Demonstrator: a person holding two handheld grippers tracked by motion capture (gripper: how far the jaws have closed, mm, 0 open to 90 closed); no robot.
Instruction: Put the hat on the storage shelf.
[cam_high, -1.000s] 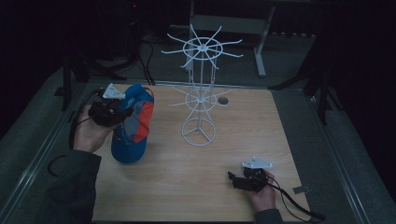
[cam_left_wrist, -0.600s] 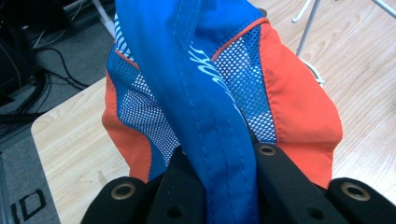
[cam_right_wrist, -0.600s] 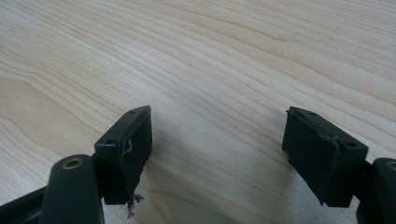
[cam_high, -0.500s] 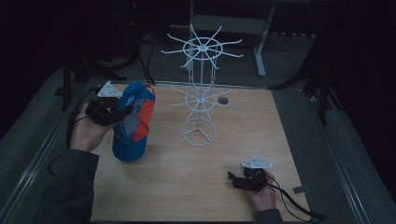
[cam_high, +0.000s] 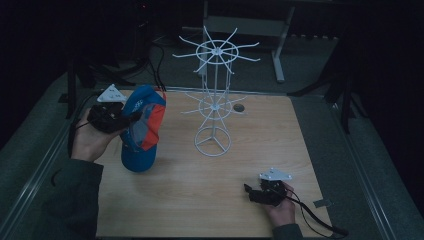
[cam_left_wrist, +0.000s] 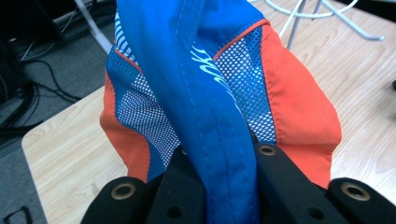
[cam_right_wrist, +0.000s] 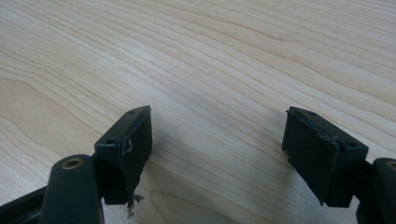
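Observation:
A blue and orange cap (cam_high: 141, 129) with mesh panels hangs at the left of the wooden table (cam_high: 260, 145), its lower end touching the top. My left gripper (cam_high: 125, 120) is shut on the cap (cam_left_wrist: 219, 88); its black jaws pinch a blue band of the fabric. A white wire stand (cam_high: 215, 95) with radiating hooks rises at the table's middle, to the right of the cap. My right gripper (cam_high: 252, 194) rests low near the front right edge. In the right gripper view my right gripper (cam_right_wrist: 217, 140) stands open over bare wood, nothing between its pads (cam_right_wrist: 135, 140).
A small dark hole (cam_high: 239, 107) sits in the table behind the stand. Cables (cam_high: 155, 65) trail off the back left corner. A table leg (cam_high: 280, 60) stands on the floor beyond. A cable (cam_high: 315, 222) runs from my right gripper toward the front right corner.
The left hand with the cap has shifted slightly, turning the cap a little. The right gripper has stayed put.

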